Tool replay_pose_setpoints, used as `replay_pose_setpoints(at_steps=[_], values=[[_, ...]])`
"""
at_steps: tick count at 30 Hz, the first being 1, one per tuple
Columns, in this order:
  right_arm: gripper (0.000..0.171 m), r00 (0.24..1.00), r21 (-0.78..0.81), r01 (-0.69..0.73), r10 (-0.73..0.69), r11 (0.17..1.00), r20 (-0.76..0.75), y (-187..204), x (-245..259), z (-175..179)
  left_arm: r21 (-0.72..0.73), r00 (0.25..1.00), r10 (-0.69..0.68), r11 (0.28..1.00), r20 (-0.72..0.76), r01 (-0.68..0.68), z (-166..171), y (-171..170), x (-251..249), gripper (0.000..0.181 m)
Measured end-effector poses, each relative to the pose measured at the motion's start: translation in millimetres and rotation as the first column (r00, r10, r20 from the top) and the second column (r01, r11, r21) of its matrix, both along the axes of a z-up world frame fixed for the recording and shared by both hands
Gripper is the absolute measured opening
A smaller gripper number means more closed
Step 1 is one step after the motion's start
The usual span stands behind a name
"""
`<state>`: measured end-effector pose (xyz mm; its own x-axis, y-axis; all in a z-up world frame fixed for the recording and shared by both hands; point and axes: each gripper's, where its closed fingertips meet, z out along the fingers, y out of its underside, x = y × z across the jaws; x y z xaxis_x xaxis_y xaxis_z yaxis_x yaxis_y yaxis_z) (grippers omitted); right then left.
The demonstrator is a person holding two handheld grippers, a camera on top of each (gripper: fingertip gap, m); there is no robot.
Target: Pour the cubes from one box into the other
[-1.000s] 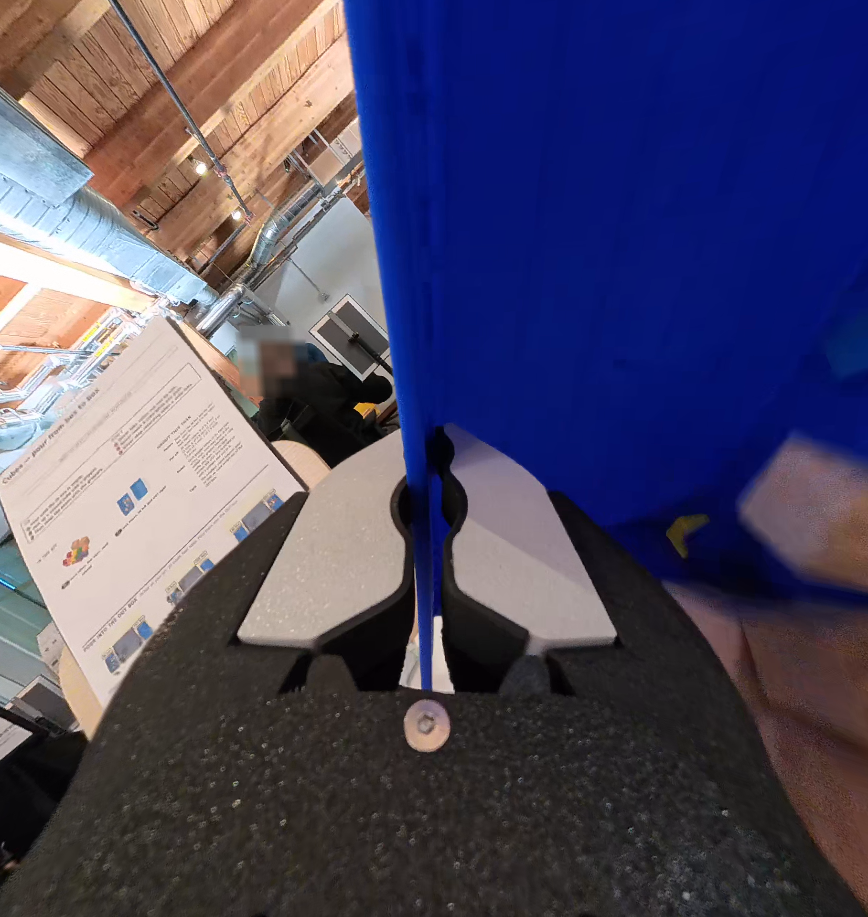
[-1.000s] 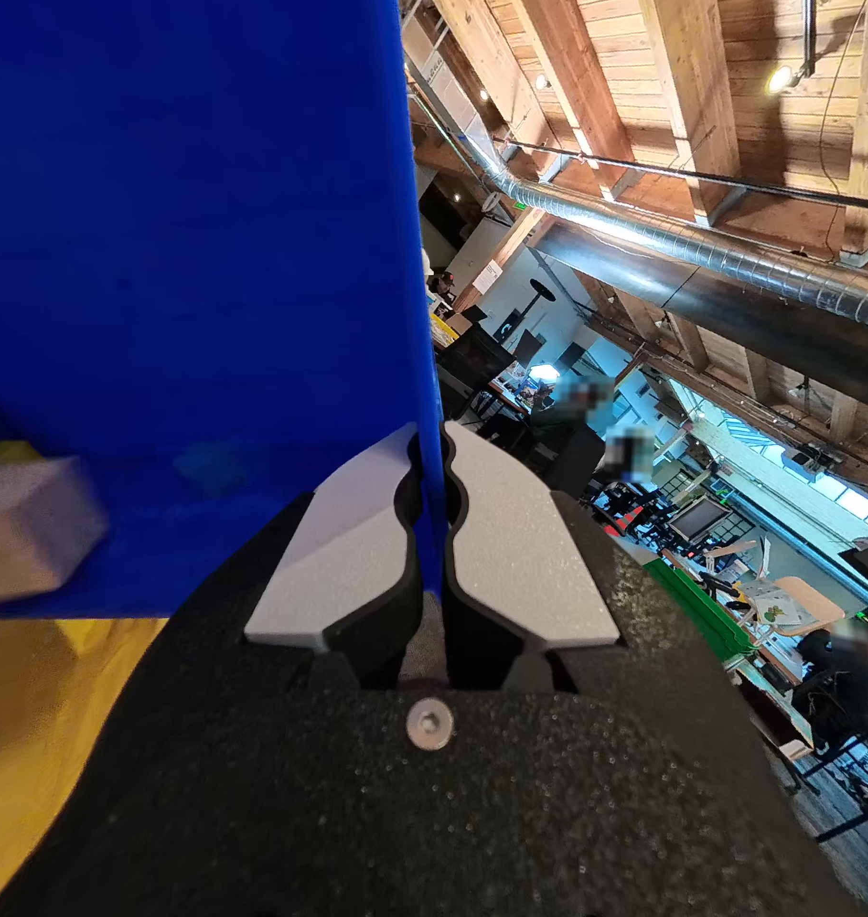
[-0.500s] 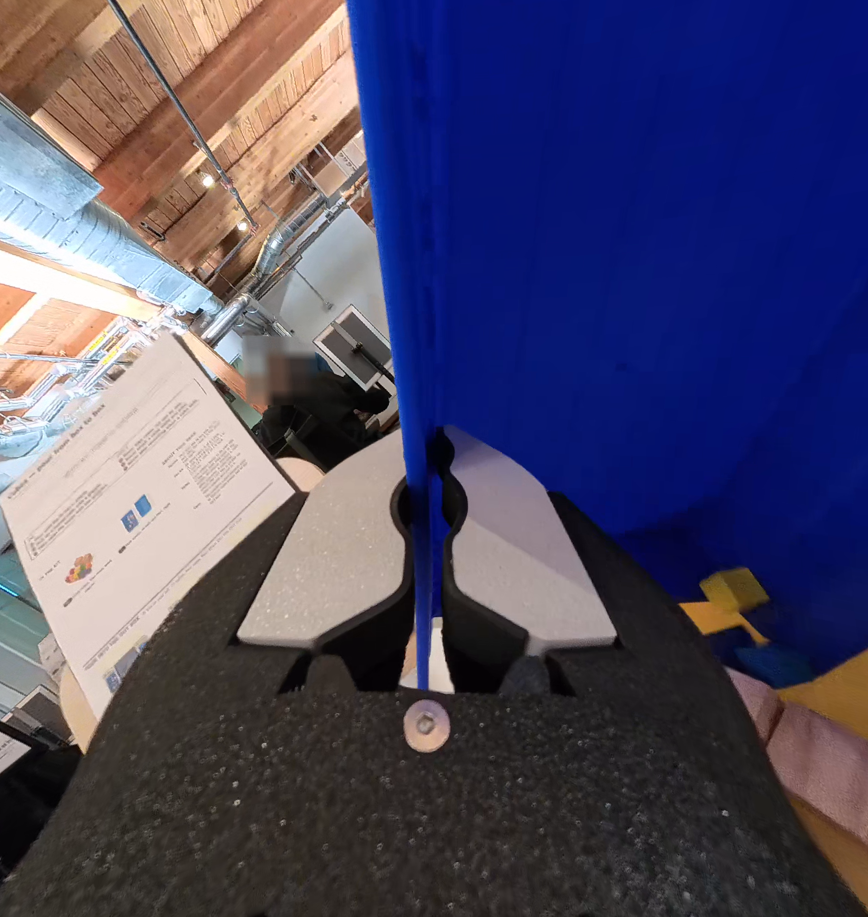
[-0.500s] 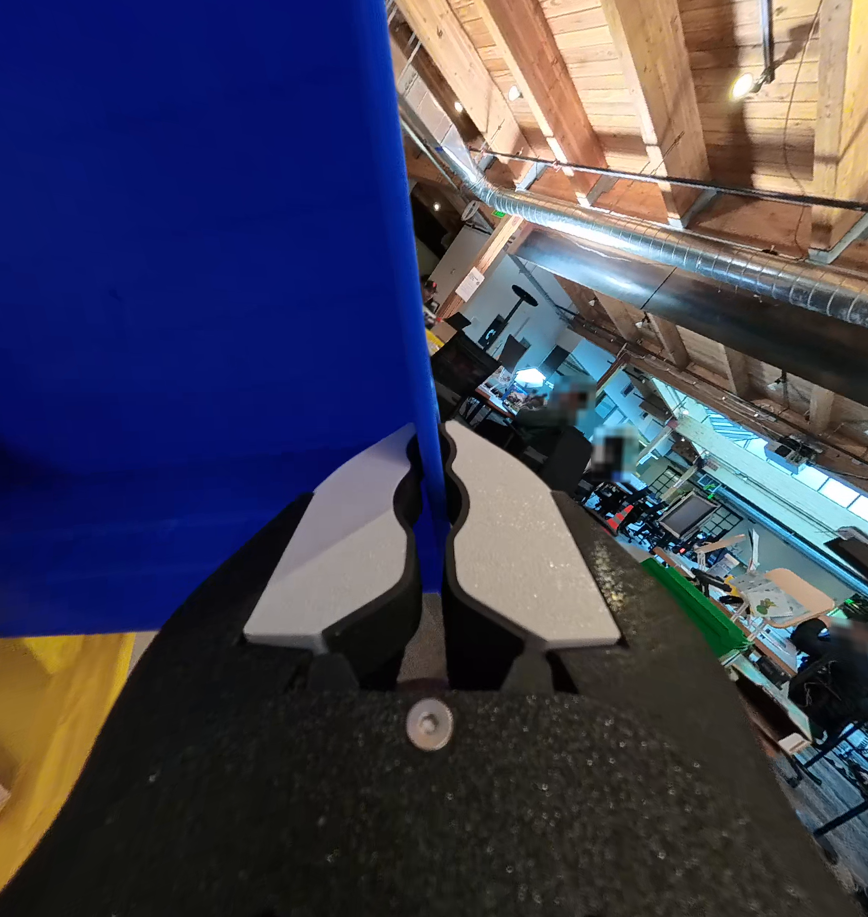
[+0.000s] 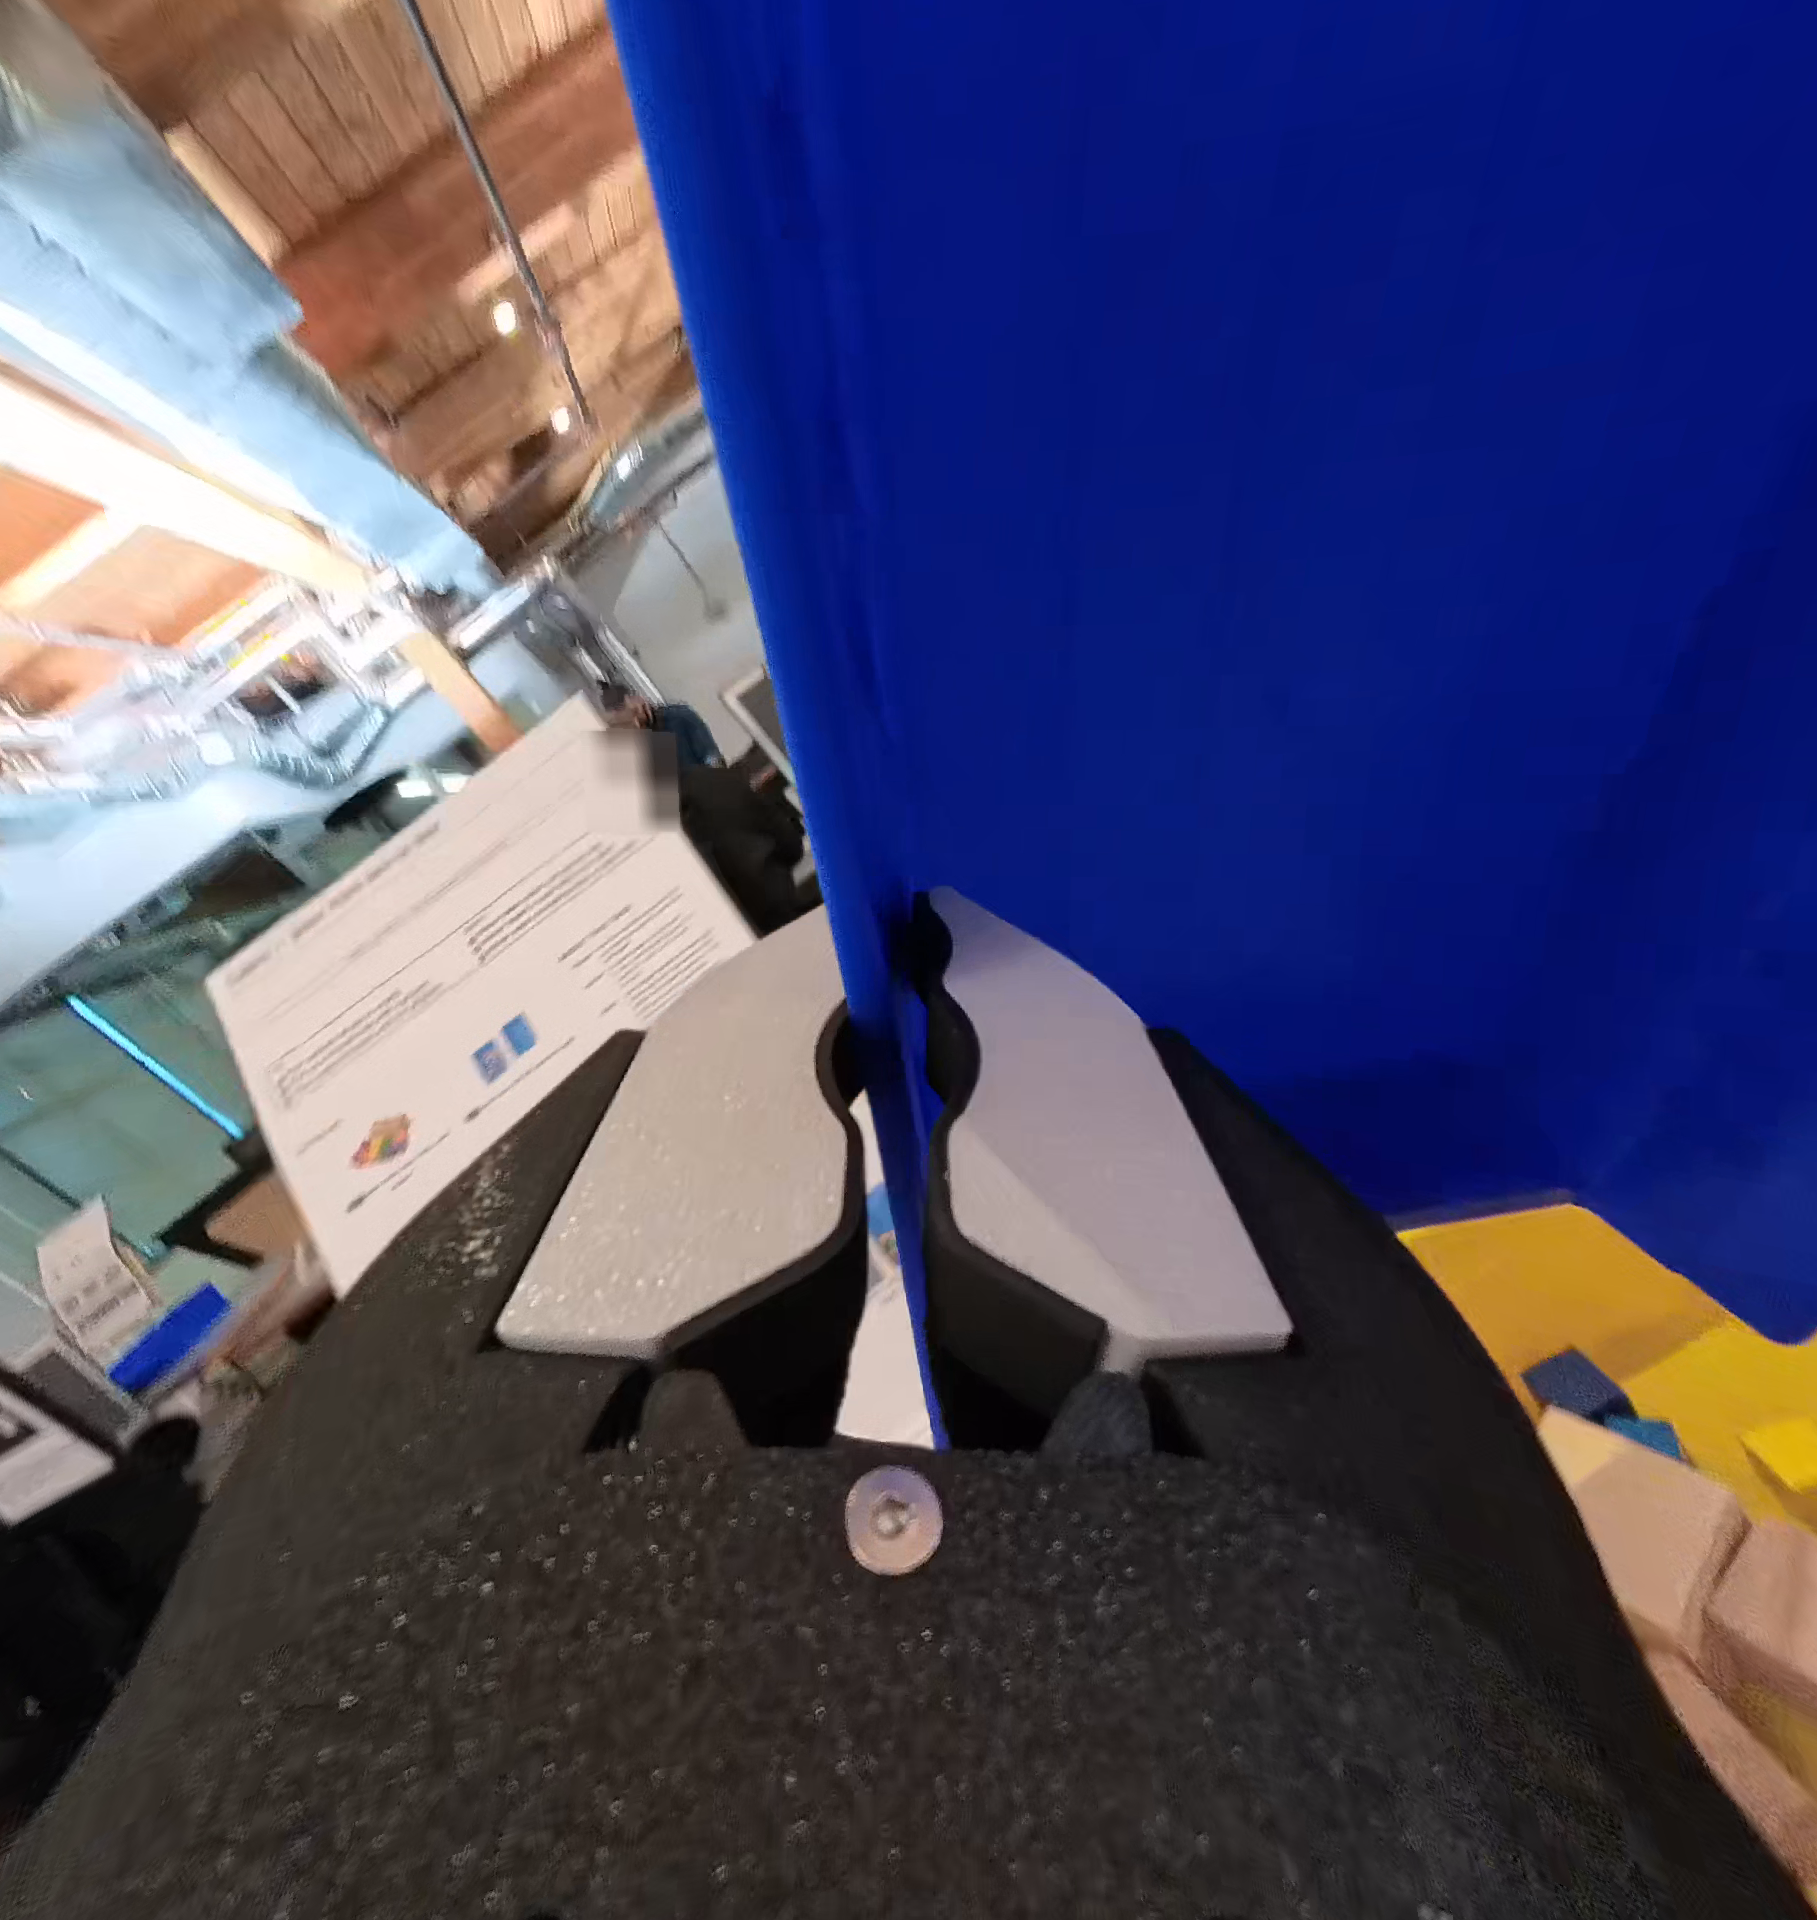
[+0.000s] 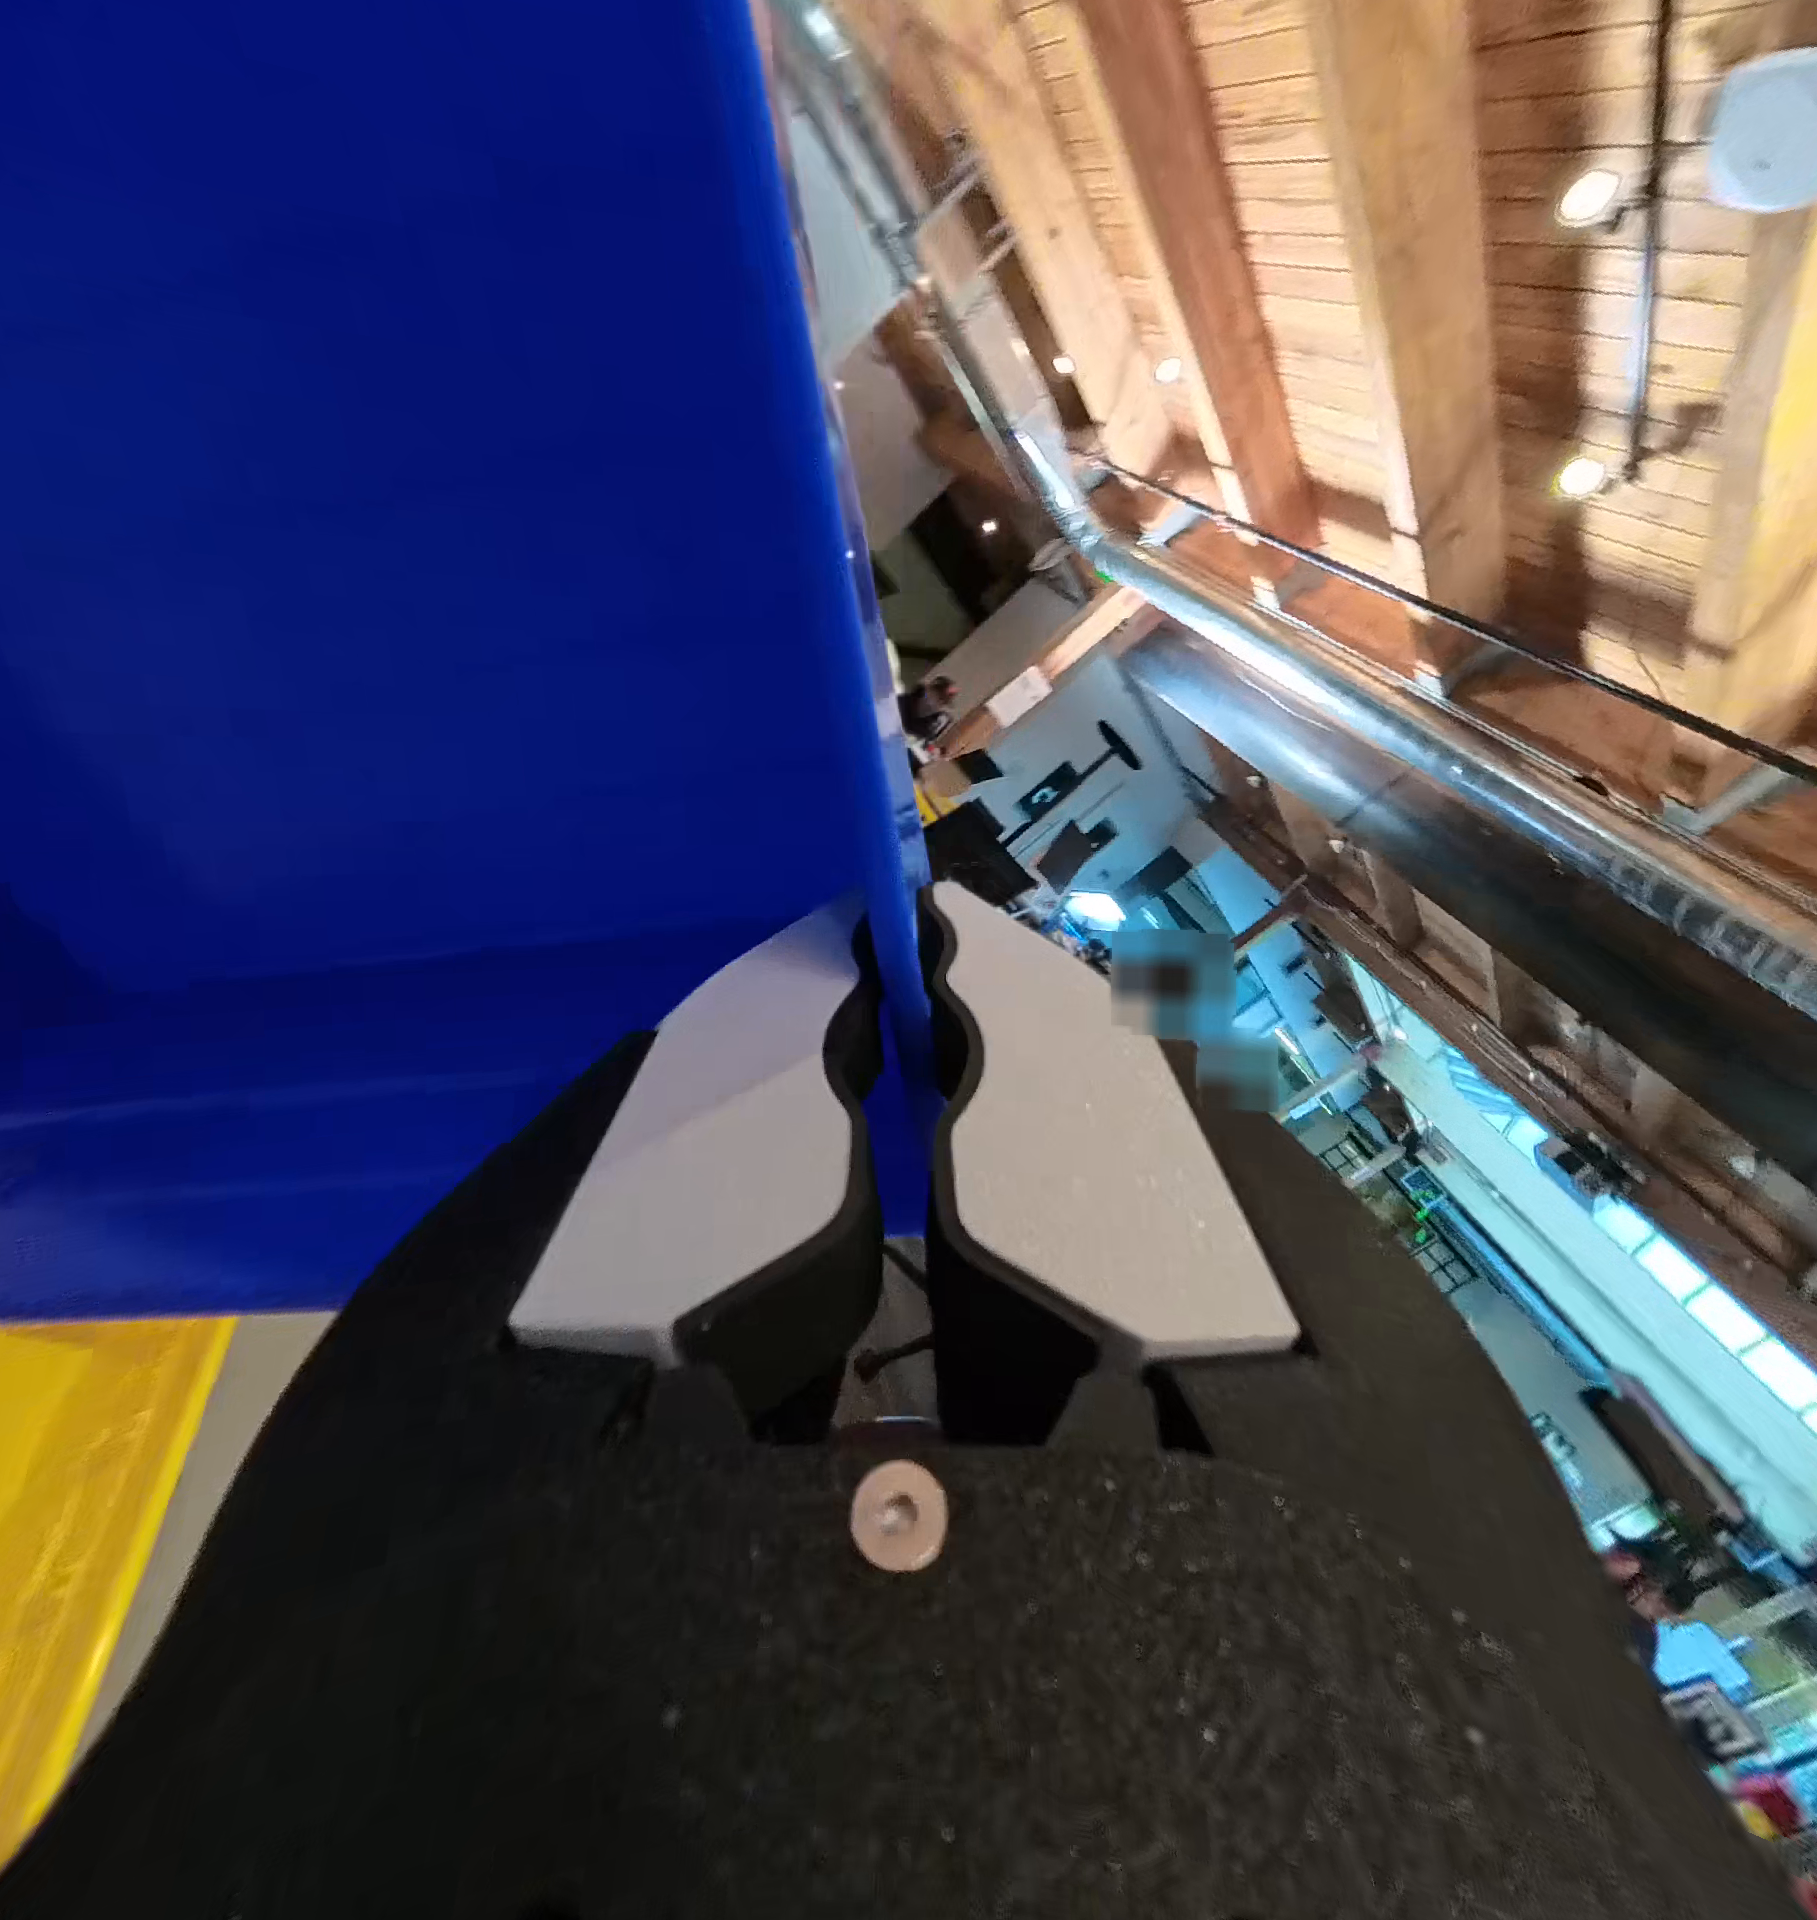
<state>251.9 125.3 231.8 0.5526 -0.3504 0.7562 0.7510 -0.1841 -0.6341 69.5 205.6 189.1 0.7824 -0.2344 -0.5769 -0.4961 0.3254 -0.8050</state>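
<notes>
The blue box (image 5: pixel 1299 623) is raised and tipped, its smooth plastic walls filling much of both wrist views. The left gripper (image 5: pixel 899 997) is clamped on one thin side wall, the right gripper (image 6: pixel 899 997) on the opposite one. Below its lower edge lies the yellow box (image 5: pixel 1506 1288), holding a blue cube (image 5: pixel 1574 1382), a yellow cube (image 5: pixel 1792 1455) and pale wooden cubes (image 5: pixel 1652 1527). To the far left stands a white printed instruction sheet (image 5: pixel 447 997); a metal duct (image 6: pixel 1455 790) runs under the wooden ceiling.
</notes>
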Motion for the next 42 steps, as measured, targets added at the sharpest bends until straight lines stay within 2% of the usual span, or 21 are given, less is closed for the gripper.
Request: replay_pose_setpoints(at_steps=[4,6,9,11,15,19,21,24,27,29,32,37,42], values=[[0.003,0.995,-0.195,-0.073,0.083,0.978,0.046,20.4,-86.4,44.5,-0.204,0.997,0.057,0.978,0.043,-0.047,26.2,1.5,-88.1,0.005],[0.003,0.988,-0.350,-0.119,0.147,0.929,0.054,37.1,-142.1,46.0,-0.298,0.992,0.125,0.947,-0.003,-0.120,29.3,0.3,-149.1,0.005],[0.003,0.959,-0.510,-0.245,0.284,0.825,-0.001,66.5,-243.1,30.6,-0.472,0.974,0.216,0.854,-0.062,-0.219,14.8,-6.8,-254.3,0.005],[0.003,0.929,-0.631,-0.309,0.368,0.711,-0.040,81.3,-317.6,1.8,-0.565,0.949,0.290,0.766,-0.125,-0.308,-6.6,-15.4,-330.3,0.005],[0.003,0.858,-0.830,-0.332,0.509,0.448,-0.068,97.1,-459.8,-75.5,-0.725,0.891,0.388,0.540,-0.237,-0.428,-72.7,-42.9,-467.3,0.005],[0.002,0.817,-0.926,-0.316,0.556,0.209,-0.153,116.0,-564.7,-154.9,-0.864,0.879,0.411,0.320,-0.244,-0.389,-149.0,-63.7,-556.7,0.006],[0.002,0.806,-0.958,-0.262,0.573,0.119,-0.150,124.9,-598.6,-194.4,-0.905,0.879,0.404,0.224,-0.252,-0.363,-186.3,-69.5,-582.5,0.006],[0.002,0.803,-0.984,-0.178,0.581,0.022,-0.133,137.4,-629.0,-247.1,-0.933,0.879,0.396,0.121,-0.267,-0.338,-233.8,-69.9,-606.9,0.006],[0.002,0.815,-0.981,-0.136,0.548,-0.136,-0.189,140.8,-643.1,-289.6,-0.962,0.892,0.384,0.027,-0.240,-0.270,-265.0,-69.3,-618.9,0.006],[0.002,0.810,-0.968,-0.145,0.537,-0.205,-0.235,145.8,-653.0,-309.4,-0.970,0.899,0.372,-0.016,-0.231,-0.243,-278.9,-68.9,-625.0,0.006],[0.004,0.812,-0.952,-0.154,0.516,-0.263,-0.274,153.3,-664.9,-334.9,-0.976,0.903,0.374,-0.051,-0.214,-0.210,-295.6,-65.8,-630.7,0.007],[0.008,0.827,-0.941,-0.162,0.478,-0.298,-0.294,158.4,-668.6,-365.3,-0.986,0.913,0.373,-0.077,-0.166,-0.148,-320.5,-58.3,-633.8,0.007],[0.012,0.807,-0.932,-0.257,0.474,-0.256,-0.353,170.5,-679.6,-369.9,-0.991,0.902,0.410,-0.030,-0.134,-0.133,-323.0,-46.3,-638.5,0.007]])
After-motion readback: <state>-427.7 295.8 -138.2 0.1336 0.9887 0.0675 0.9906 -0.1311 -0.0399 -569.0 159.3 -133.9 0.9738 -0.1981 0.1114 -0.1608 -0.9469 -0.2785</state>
